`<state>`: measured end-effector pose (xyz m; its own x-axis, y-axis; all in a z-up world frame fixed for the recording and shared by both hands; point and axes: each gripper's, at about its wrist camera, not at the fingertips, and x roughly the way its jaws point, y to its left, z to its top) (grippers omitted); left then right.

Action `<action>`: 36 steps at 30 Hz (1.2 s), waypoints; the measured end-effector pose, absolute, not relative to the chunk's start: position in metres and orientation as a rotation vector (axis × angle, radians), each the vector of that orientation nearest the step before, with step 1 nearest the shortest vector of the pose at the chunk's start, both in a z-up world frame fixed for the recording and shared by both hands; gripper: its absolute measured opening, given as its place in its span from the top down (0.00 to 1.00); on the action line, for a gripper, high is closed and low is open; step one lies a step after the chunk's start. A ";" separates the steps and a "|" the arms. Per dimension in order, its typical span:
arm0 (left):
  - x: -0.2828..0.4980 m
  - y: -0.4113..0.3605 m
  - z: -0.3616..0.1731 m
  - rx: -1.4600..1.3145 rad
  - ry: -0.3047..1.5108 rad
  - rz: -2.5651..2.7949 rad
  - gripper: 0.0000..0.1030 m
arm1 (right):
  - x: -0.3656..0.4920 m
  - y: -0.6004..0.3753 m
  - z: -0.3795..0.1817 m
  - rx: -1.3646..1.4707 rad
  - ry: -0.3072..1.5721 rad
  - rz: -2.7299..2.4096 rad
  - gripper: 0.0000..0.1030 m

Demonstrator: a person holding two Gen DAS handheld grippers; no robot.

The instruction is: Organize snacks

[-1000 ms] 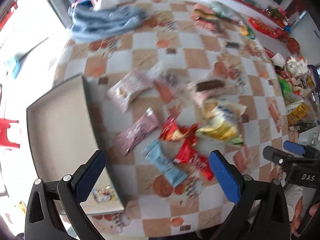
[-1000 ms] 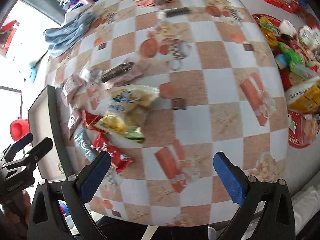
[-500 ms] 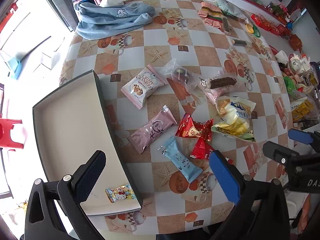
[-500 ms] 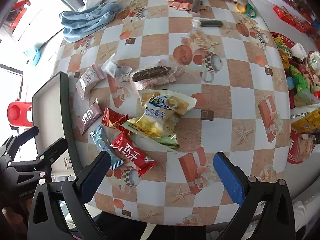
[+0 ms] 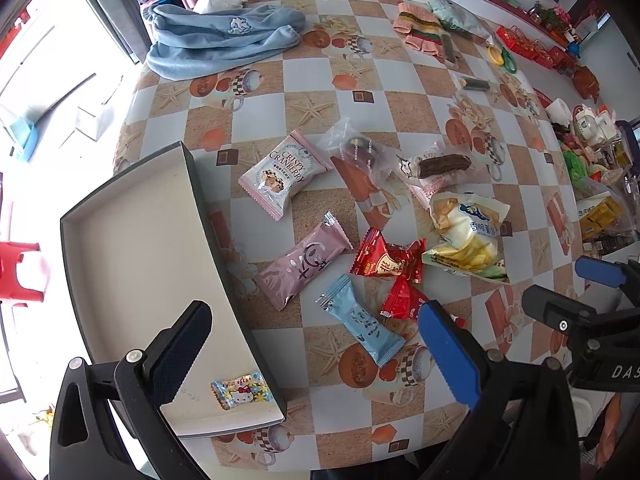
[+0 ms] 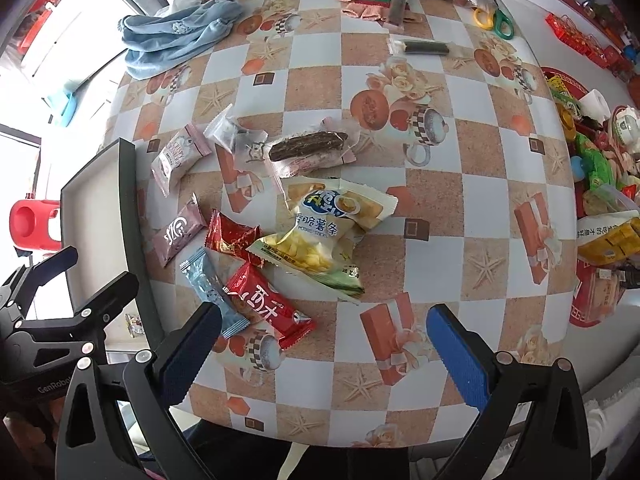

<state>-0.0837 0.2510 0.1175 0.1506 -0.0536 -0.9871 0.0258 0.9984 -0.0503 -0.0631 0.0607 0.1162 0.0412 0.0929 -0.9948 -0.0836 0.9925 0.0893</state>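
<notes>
A checkered tabletop point(image 5: 404, 108) carries scattered snack packets point(image 5: 280, 178), a grey tray point(image 5: 136, 240), and a blue cloth point(image 5: 224, 40).

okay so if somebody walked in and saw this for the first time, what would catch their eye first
Probably the jumble of snack packets in the middle of the checkered table: the big yellow potato stick bag lying over its neighbours, with red wrappers beside it. To their left sits the grey box, holding just one small Hello Kitty candy near its front corner. Both the left hand-held gripper and the right hand-held gripper hang open above the table.
</notes>
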 end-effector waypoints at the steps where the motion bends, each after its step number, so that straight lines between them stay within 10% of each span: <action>1: -0.084 0.251 0.118 -0.024 1.419 -0.055 0.00 | -0.063 0.061 0.116 0.011 1.525 0.133 0.00; 36: 0.031 0.253 0.004 0.256 1.533 -0.111 0.00 | 0.013 0.024 0.026 0.350 1.726 -0.040 0.00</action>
<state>0.0306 0.2527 0.0042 0.0391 0.0881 -0.9953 0.2312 0.9683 0.0948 0.0130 0.0243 0.0262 -0.1428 0.2093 -0.9674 0.2535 0.9525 0.1686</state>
